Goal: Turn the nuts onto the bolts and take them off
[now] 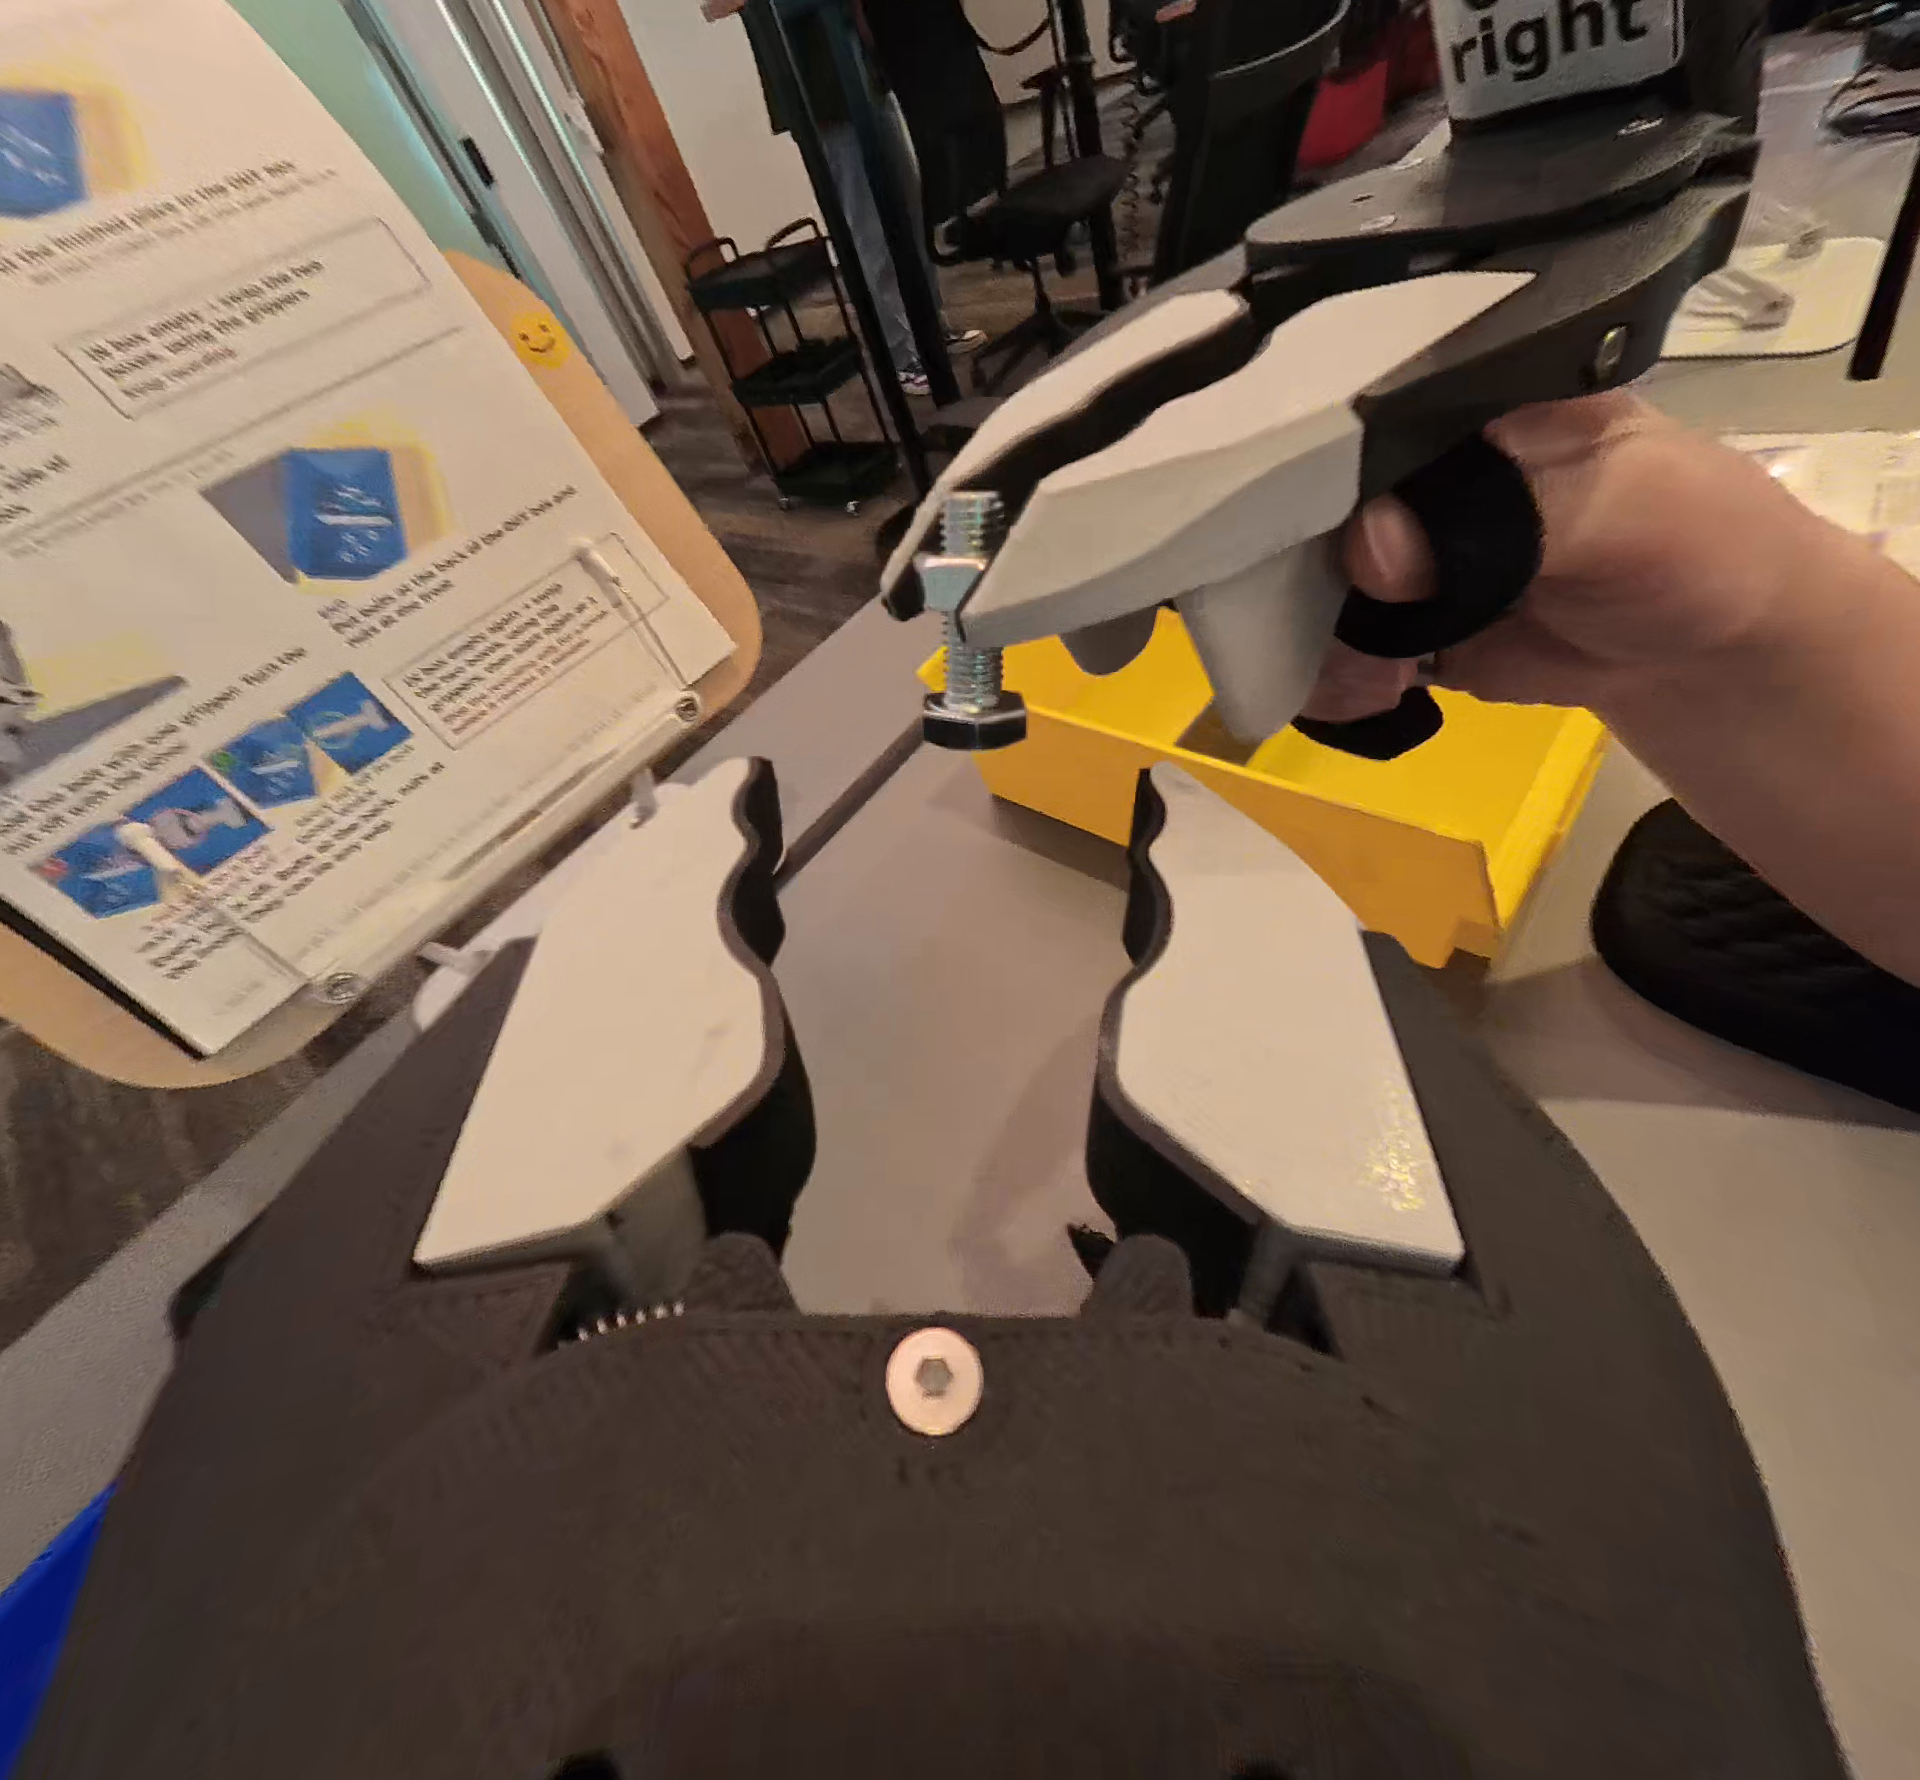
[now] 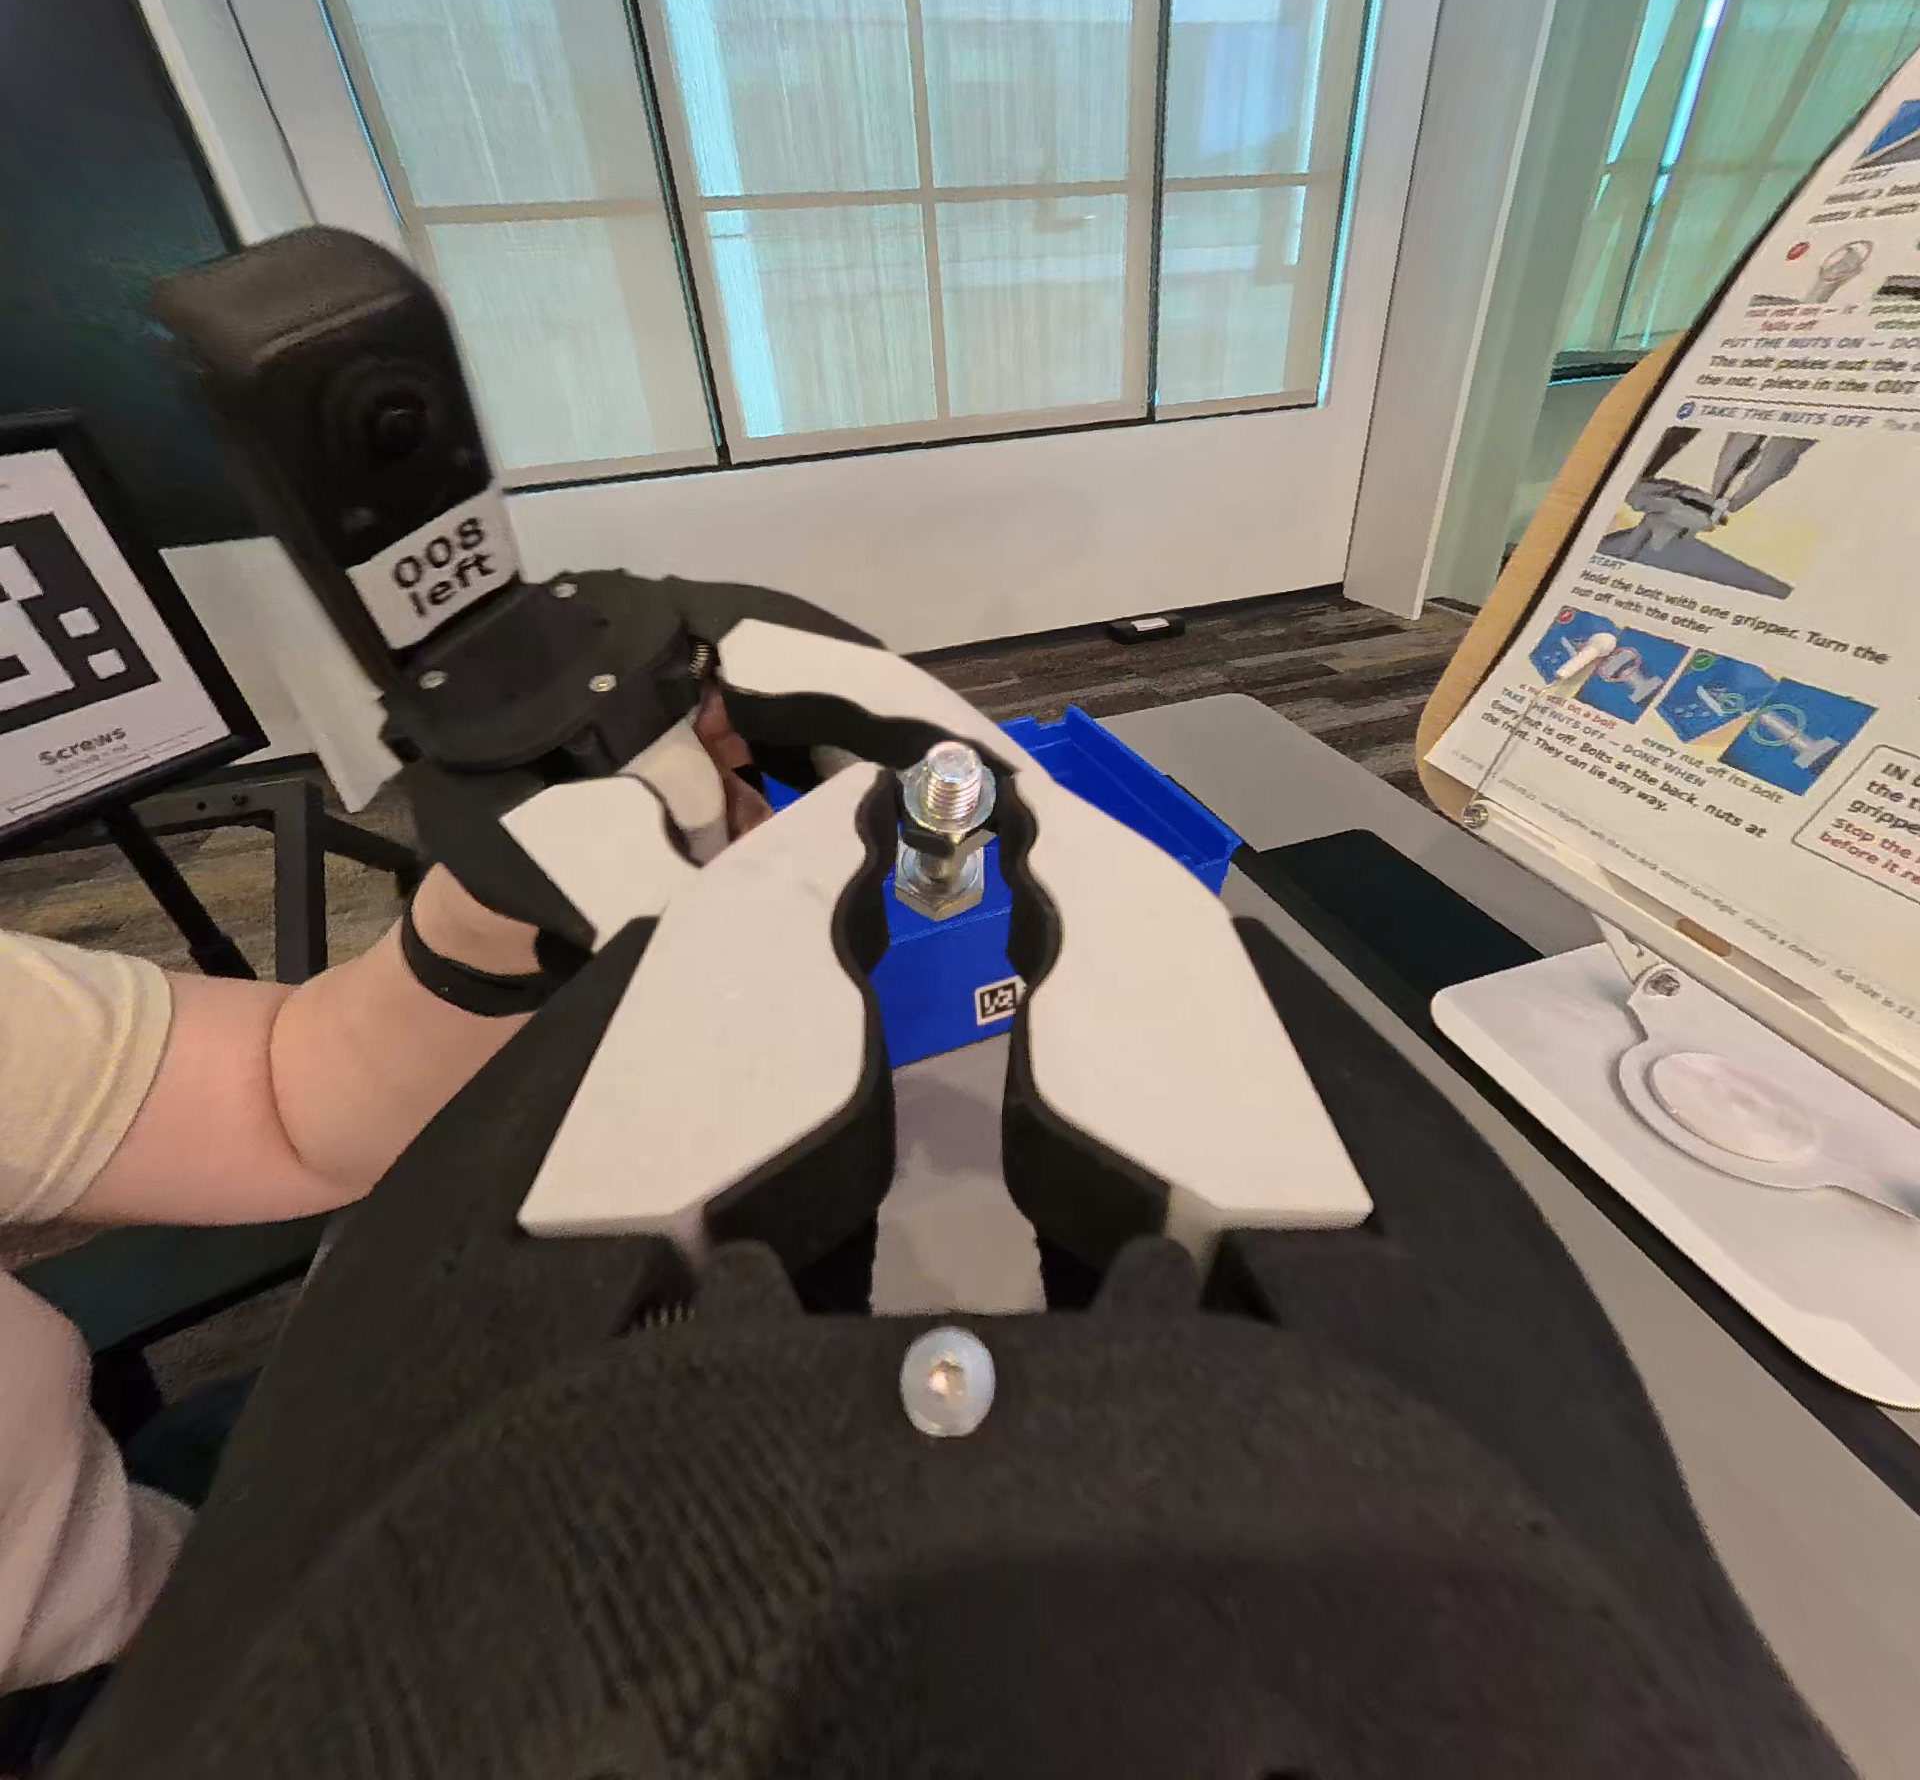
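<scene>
A silver bolt stands upright in the air, hex head down, with a hex nut threaded partway along it. My right gripper is shut on the nut and holds the bolt above the grey table. In the right wrist view the bolt and nut sit between the closed fingertips of the right gripper. My left gripper is open and empty, just below and in front of the bolt head. It also shows in the right wrist view, its jaws apart beyond the bolt.
A yellow bin sits on the table behind the bolt. A blue bin lies beyond the grippers. An instruction board on a stand leans at the table's far side, also in the right wrist view. A black round pad lies at right. The tips of both grippers are at nearly the same place.
</scene>
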The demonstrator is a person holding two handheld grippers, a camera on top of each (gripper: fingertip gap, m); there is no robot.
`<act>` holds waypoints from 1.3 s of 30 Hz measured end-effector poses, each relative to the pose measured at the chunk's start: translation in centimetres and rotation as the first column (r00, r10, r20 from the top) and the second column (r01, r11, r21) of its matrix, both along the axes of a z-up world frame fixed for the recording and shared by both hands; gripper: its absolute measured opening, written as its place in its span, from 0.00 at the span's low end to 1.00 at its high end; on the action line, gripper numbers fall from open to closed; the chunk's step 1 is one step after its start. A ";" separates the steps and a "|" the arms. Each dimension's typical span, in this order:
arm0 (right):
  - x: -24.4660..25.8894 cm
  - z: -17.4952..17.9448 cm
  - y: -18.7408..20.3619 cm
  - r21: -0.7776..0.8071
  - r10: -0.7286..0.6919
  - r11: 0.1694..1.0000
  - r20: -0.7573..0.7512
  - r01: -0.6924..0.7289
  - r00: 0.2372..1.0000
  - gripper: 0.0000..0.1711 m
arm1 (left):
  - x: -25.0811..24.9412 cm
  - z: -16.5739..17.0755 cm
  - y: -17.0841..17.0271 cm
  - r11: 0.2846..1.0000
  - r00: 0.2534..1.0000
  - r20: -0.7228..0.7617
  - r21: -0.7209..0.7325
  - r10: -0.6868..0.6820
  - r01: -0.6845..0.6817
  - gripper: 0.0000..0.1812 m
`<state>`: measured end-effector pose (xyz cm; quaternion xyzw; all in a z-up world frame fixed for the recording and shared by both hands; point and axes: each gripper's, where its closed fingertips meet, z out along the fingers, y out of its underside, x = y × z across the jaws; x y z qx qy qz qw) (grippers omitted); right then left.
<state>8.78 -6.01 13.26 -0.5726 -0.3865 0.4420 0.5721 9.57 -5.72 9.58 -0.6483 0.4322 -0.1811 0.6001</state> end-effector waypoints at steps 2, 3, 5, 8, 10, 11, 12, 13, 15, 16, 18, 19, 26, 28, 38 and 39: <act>-0.3 -0.3 -0.7 0.036 0.036 0.999 0.052 -0.038 0.998 0.11 | 0.4 -0.2 -0.1 0.998 0.998 0.046 -0.027 -0.053 0.054 0.30; -0.3 -0.5 -0.9 0.052 0.041 0.998 0.081 -0.045 0.996 0.11 | 0.7 -0.3 -0.4 0.994 0.993 0.066 -0.051 -0.096 0.099 0.27; -0.4 -0.8 -1.5 0.072 0.070 0.994 0.118 -0.079 0.991 0.11 | 1.2 -0.8 -1.5 0.972 0.976 0.077 -0.107 -0.202 0.209 0.19; 0.0 -0.6 -0.9 0.041 0.031 0.999 0.102 -0.035 0.994 0.11 | 1.0 -0.9 -1.2 0.972 0.979 0.087 -0.125 -0.187 0.197 0.21; 0.1 -0.6 -0.4 0.017 -0.002 1.000 0.089 0.001 0.996 0.11 | 0.7 -0.6 -0.3 0.990 0.990 0.092 -0.083 -0.109 0.117 0.24; 0.1 -0.6 -0.2 0.012 -0.018 1.000 0.081 0.017 0.997 0.11 | 0.7 -0.5 -0.1 0.994 0.992 0.091 -0.069 -0.084 0.090 0.26; 0.0 -0.5 -0.1 0.009 -0.028 1.000 0.074 0.027 0.997 0.11 | 0.8 -0.5 0.0 0.996 0.994 0.088 -0.055 -0.059 0.064 0.26; -0.2 -0.6 -0.1 0.009 -0.031 1.000 0.071 0.030 0.997 0.12 | 0.8 -0.4 0.2 0.999 0.996 0.087 -0.035 -0.036 0.039 0.26; -0.6 -0.7 -0.4 0.019 -0.027 0.999 0.082 0.026 0.996 0.12 | 0.9 0.0 0.2 1.000 0.995 0.095 0.016 -0.015 0.014 0.22; -0.7 -0.8 -0.4 0.024 -0.032 0.999 0.092 0.029 0.995 0.11 | 1.0 0.1 0.0 0.999 0.995 0.098 0.033 -0.020 0.017 0.18; -0.8 -0.9 -0.4 0.039 -0.043 0.998 0.102 0.040 0.994 0.12 | 0.9 0.3 0.0 0.999 0.993 0.113 0.039 -0.023 0.018 0.13; -0.8 -0.9 -0.5 0.042 -0.046 0.998 0.103 0.042 0.994 0.14 | 0.8 0.3 0.0 0.999 0.993 0.116 0.028 -0.028 0.025 0.13; -0.8 -0.8 -0.5 0.040 -0.048 0.998 0.102 0.045 0.994 0.12 | 0.6 0.0 0.0 0.998 0.992 0.119 -0.017 -0.051 0.053 0.14; -0.8 -0.9 -0.5 0.040 -0.053 0.998 0.111 0.049 0.992 0.12 | 0.8 -0.2 -0.1 0.998 0.993 0.099 -0.016 -0.057 0.059 0.12; -0.7 -1.0 -0.5 0.039 -0.053 0.998 0.124 0.048 0.991 0.11 | 0.8 -0.5 -0.1 0.998 0.996 0.068 -0.005 -0.062 0.062 0.10; -0.7 -1.0 -0.5 0.034 -0.051 0.998 0.121 0.047 0.991 0.11 | 0.8 -0.5 -0.1 0.998 0.996 0.068 0.000 -0.060 0.060 0.10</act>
